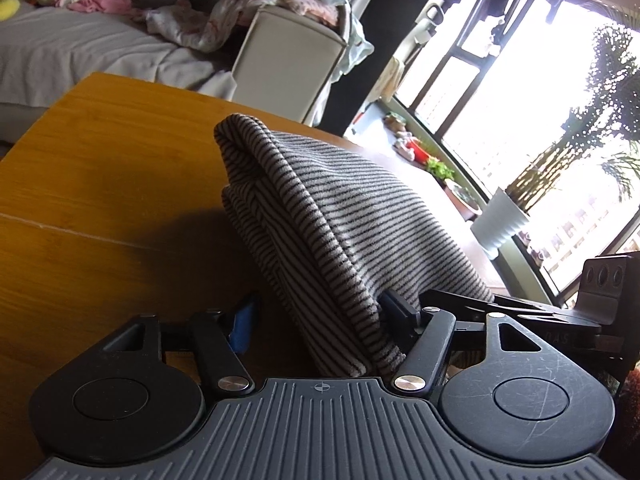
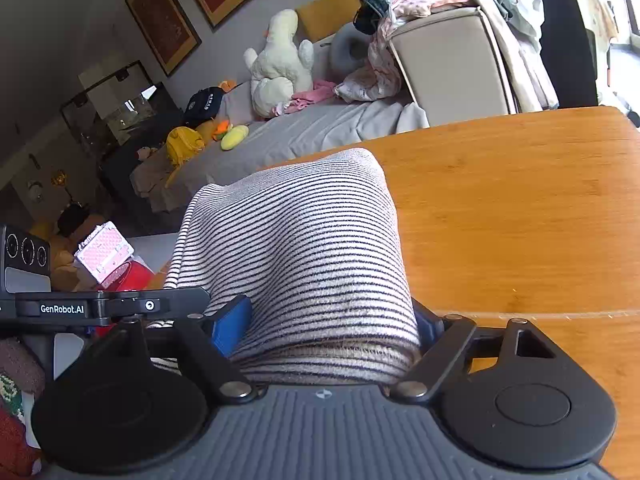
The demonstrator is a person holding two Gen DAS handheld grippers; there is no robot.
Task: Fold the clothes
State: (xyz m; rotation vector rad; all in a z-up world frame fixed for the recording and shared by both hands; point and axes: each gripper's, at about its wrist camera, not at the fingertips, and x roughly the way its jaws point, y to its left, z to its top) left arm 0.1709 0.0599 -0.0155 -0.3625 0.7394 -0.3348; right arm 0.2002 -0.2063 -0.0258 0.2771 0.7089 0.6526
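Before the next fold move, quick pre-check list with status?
1. Left gripper has cloth between its fingers: ok.
2. Right gripper has cloth between its fingers: ok.
3. Striped garment bunched, not flat: not ok for a neat fold.
4. Bare table available beside the garment: ok.
5. Garment's far edge fully on the table: cannot tell, hidden behind the hump.
6. Grippers apart from each other: ok, the left one shows alongside.

The striped garment (image 1: 320,216) lies folded on the wooden table (image 1: 100,168), between the fingers of both grippers. Behind the table stands a sofa (image 2: 304,132) with a plush duck (image 2: 280,64) on it.
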